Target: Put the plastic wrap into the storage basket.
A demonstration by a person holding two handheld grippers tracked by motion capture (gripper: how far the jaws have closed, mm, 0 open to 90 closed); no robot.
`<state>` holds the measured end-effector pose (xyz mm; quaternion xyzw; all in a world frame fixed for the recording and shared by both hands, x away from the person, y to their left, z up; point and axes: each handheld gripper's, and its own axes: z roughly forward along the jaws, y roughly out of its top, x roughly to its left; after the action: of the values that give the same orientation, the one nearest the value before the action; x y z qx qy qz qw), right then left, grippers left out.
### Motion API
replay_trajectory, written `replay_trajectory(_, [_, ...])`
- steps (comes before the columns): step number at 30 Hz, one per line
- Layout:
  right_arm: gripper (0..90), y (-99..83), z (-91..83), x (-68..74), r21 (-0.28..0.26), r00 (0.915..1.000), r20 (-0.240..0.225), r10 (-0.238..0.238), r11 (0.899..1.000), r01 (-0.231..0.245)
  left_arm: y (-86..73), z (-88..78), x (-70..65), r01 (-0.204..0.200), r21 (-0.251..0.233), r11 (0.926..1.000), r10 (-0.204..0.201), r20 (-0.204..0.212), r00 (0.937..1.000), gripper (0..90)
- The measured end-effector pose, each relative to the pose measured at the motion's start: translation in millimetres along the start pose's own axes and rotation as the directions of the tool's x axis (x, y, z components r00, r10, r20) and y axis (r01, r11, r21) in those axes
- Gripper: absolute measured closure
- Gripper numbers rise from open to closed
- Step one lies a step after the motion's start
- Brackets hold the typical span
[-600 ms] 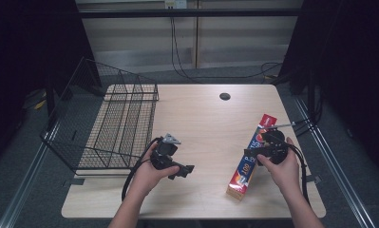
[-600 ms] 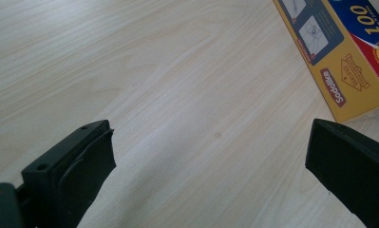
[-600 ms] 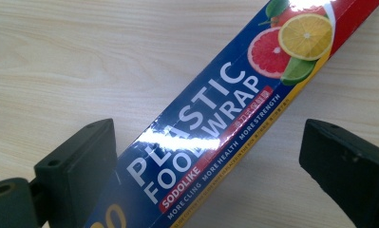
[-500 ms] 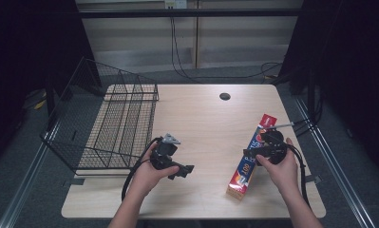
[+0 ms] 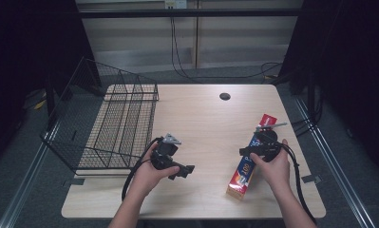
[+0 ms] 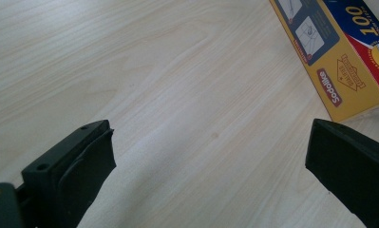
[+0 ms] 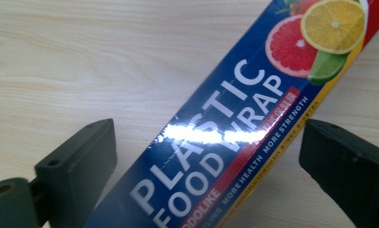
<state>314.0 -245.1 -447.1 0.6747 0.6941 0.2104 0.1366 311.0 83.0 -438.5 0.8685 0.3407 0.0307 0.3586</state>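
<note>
No visible change from earlier frames. Right tool (image 5: 262,145) hovers over the plastic wrap box (image 5: 248,164) lying on the table (image 5: 201,118), jaws wide, straddling it without contact. Left tool (image 5: 174,164) open over bare wood, aimed toward the box.

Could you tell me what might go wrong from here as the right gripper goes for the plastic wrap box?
1. The right gripper is open, and the long blue and yellow cardboard plastic-wrap box lies at a slant between its pads; closing like this may twist the box or let it slip.
2. The box is long, so a grip off its middle could let one end sag.
3. The black wire basket has raised walls that a long box might catch on.
</note>
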Motion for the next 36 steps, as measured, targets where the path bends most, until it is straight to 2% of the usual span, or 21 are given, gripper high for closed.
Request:
replay_trajectory(3, [3.9, -0.3, 4.4, 1.1, 0.01, 0.9997, 0.023, 0.012, 1.0, -0.012, -0.5, -0.4, 0.3, -0.008, 0.007, 0.9999, 0.008, 0.006, 1.0, 2.0])
replay_trajectory(5, [3.1, -0.4, 5.7, 1.9, 0.016, 0.9994, 0.022, 0.025, 1.0, -0.026, -0.5, -1.3, -0.3, -0.013, 0.01, 0.9999, 0.013, -0.004, 0.9999, 2.0])
replay_trajectory(6, [2.4, -0.9, 10.4, 2.6, 0.056, 0.9993, 0.011, 0.035, 0.998, -0.035, -0.4, -1.4, -0.5, -0.004, 0.005, 1.0, 0.004, 0.006, 1.0, 2.1])
replay_trajectory(8, [2.8, -2.2, 15.4, 3.7, 0.076, 0.9994, 0.021, 0.026, 0.997, -0.027, -0.4, -1.3, -0.2, -0.015, 0.005, 0.9999, 0.015, 0.011, 0.9998, 2.2])
replay_trajectory(11, [3.2, -3.1, 18.4, 3.3, 0.083, 0.9992, 0.022, 0.035, 0.996, -0.036, -0.7, -0.8, -1.6, -0.011, 0.004, 0.9999, 0.011, 0.001, 0.9999, 2.2])
replay_trajectory(18, [6.2, -2.4, 18.0, 4.7, 0.079, 0.9993, 0.036, 0.015, 0.997, -0.017, -1.1, -1.4, -2.2, -0.004, 0.003, 1.0, 0.004, 0.003, 1.0, 2.2])
replay_trajectory(21, [8.5, 0.5, 18.4, 5.3, 0.091, 0.9989, 0.047, -0.003, 0.996, -0.001, -0.9, -1.0, -3.1, -0.006, 0.002, 1.0, 0.006, 0.006, 1.0, 2.2])
replay_trajectory(22, [14.4, 3.0, 17.8, 5.9, 0.094, 0.9982, 0.056, -0.022, 0.995, 0.017, -0.9, -0.9, -3.2, -0.012, 0.005, 0.9999, 0.012, 0.015, 0.9998, 2.2])
replay_trajectory(23, [14.4, 3.0, 17.8, 5.9, 0.094, 0.9982, 0.056, -0.022, 0.995, 0.017, -0.9, -0.9, -3.2, -0.012, 0.005, 0.9999, 0.012, 0.015, 0.9998, 2.2])
replay_trajectory(24, [22.4, 5.4, 15.4, 8.7, 0.091, 0.996, 0.07, -0.054, 0.995, 0.048, -1.0, -0.9, -3.8, -0.011, 0.004, 0.9999, 0.011, 0.013, 0.9999, 2.3])
replay_trajectory(25, [22.4, 5.4, 15.4, 8.7, 0.091, 0.996, 0.07, -0.054, 0.995, 0.048, -1.0, -0.9, -3.8, -0.011, 0.004, 0.9999, 0.011, 0.013, 0.9999, 2.2])
replay_trajectory(26, [31.5, 6.9, 13.9, 9.5, 0.077, 0.9922, 0.087, -0.089, 0.994, 0.083, -1.0, -0.8, -3.3, -0.01, 0.004, 0.9999, 0.01, 0.016, 0.9998, 2.3])
replay_trajectory(27, [31.5, 6.9, 13.9, 9.5, 0.077, 0.9922, 0.087, -0.089, 0.994, 0.083, -1.0, -0.8, -3.3, -0.01, 0.004, 0.9999, 0.01, 0.016, 0.9998, 2.3])
replay_trajectory(28, [39.1, 8.1, 12.9, 7.0, 0.066, 0.9887, 0.098, -0.114, 0.992, 0.107, -1.2, -0.9, -3.5, -0.007, 0.001, 1.0, 0.007, 0.01, 0.9999, 2.3])
replay_trajectory(33, [40.9, 12.0, 12.2, 1.1, 0.092, 0.9892, 0.083, -0.121, 0.989, 0.113, -0.9, -0.9, -3.4, -0.012, 0.008, 0.9999, 0.012, 0.018, 0.9998, 2.5])
replay_trajectory(34, [39.5, 12.2, 12.7, 1.2, 0.099, 0.9866, 0.075, -0.145, 0.986, 0.137, -1.0, 0.0, -3.5, -0.016, 0.006, 0.9999, 0.016, 0.015, 0.9998, 2.4])
replay_trajectory(36, [39.3, 13.3, 13.2, -0.1, 0.109, 0.9866, 0.063, -0.151, 0.984, 0.143, -1.6, 1.1, -3.8, -0.009, -0.002, 1.0, 0.009, 0.01, 0.9999, 2.4])
